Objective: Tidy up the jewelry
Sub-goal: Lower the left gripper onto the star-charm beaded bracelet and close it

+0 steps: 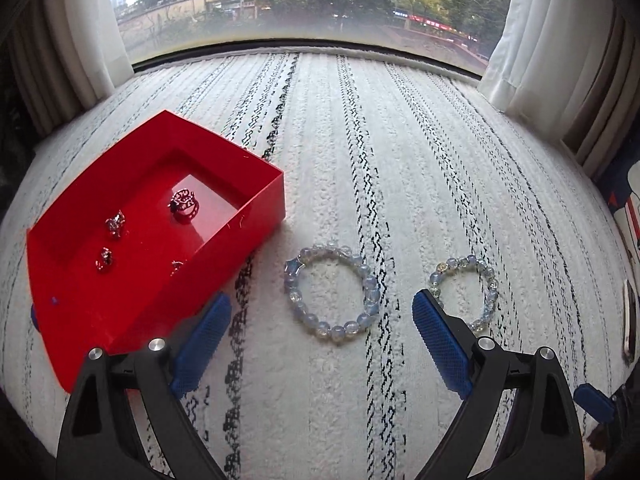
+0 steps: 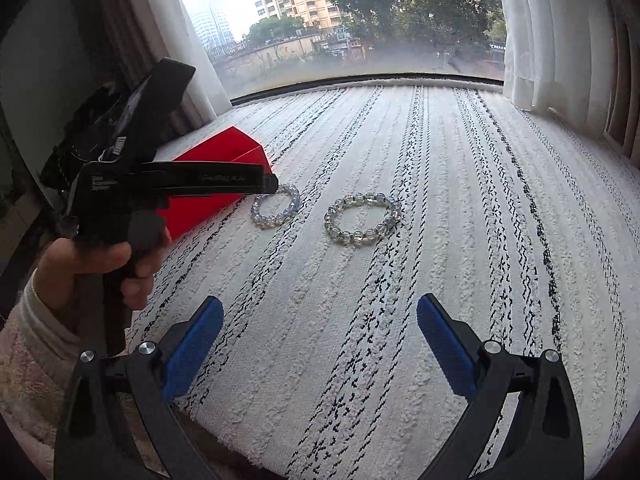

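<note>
Both grippers hang over the white tufted rug with black zigzag stripes [image 1: 340, 152], and nothing is in either one. The left gripper [image 1: 322, 320] has its blue textured fingers [image 1: 200, 344] spread wide, empty. Between them on the rug lies a pale blue glass-bead bracelet with a star-shaped bead [image 1: 332, 290], flat and round. Just to its right sits a second bracelet of clear and pale blue beads [image 1: 466, 292], its near-left arc hidden behind the right-hand blue finger.

Over on the left, the open red plastic box [image 1: 256, 216] rests on the rug, its corner near the star bracelet but not touching. Inside it are small silver pieces: an openwork silver ring [image 1: 183, 204] toward the back, and three smaller silver items [image 1: 115, 223] nearer the front, too small to identify.

From the right wrist view, the right gripper [image 2: 320, 332] is also wide apart and empty, well short of both bracelets. A hand in a cream fleecy sleeve [image 2: 100, 268] grips the left tool's black handle. Beyond the rug, a window [image 1: 304, 0] with white curtains [image 1: 532, 32] on each side.
</note>
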A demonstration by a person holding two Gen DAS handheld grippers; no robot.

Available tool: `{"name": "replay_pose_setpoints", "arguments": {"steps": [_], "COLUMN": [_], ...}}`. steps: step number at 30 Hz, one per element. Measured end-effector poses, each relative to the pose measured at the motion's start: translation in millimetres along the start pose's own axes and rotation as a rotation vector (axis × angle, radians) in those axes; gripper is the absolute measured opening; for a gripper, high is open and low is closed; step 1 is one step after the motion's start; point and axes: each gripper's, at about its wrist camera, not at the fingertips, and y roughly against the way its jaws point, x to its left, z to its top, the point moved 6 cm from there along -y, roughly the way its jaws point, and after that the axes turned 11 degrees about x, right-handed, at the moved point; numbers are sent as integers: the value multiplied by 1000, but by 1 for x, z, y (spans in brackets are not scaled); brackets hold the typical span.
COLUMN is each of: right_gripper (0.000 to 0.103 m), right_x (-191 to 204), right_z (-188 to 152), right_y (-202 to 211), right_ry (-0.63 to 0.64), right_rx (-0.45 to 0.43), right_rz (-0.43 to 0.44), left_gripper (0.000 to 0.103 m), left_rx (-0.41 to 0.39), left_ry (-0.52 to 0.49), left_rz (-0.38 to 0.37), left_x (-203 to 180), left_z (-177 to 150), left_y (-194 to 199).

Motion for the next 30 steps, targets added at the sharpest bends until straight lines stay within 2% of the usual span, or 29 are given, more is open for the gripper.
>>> {"name": "replay_pose_setpoints", "arguments": {"steps": [1, 2, 3, 6, 13, 21, 23, 25, 30], "right_gripper": [95, 95, 95, 95, 95, 95, 95, 95, 95], "right_x": [0, -1, 0, 1, 2, 3, 3, 3, 3], "right_z": [0, 0, 0, 0, 0, -1, -1, -1, -1], "right_y": [1, 2, 3, 4, 4, 3, 3, 3, 3], "right_ry": [-4, -4, -3, 2, 3, 7, 6, 6, 5], "right_rx": [-4, -8, -11, -16, -21, -13, -12, -12, -7], "right_rz": [6, 14, 21, 24, 30, 26, 25, 24, 21], "left_gripper": [85, 74, 71, 68, 54, 42, 32, 29, 14], "left_rx": [6, 14, 28, 44, 82, 82, 80, 78, 76], "left_ry": [1, 1, -1, 18, 60, 41, 38, 38, 31], "left_rz": [9, 18, 32, 40, 52, 74, 63, 67, 59], "left_x": [0, -2, -2, 2, 14, 18, 18, 18, 17], "left_z": [0, 1, 1, 1, -1, -1, -1, -2, -2], "left_y": [-3, -6, -10, -19, -34, -34, -34, -33, -32]}}
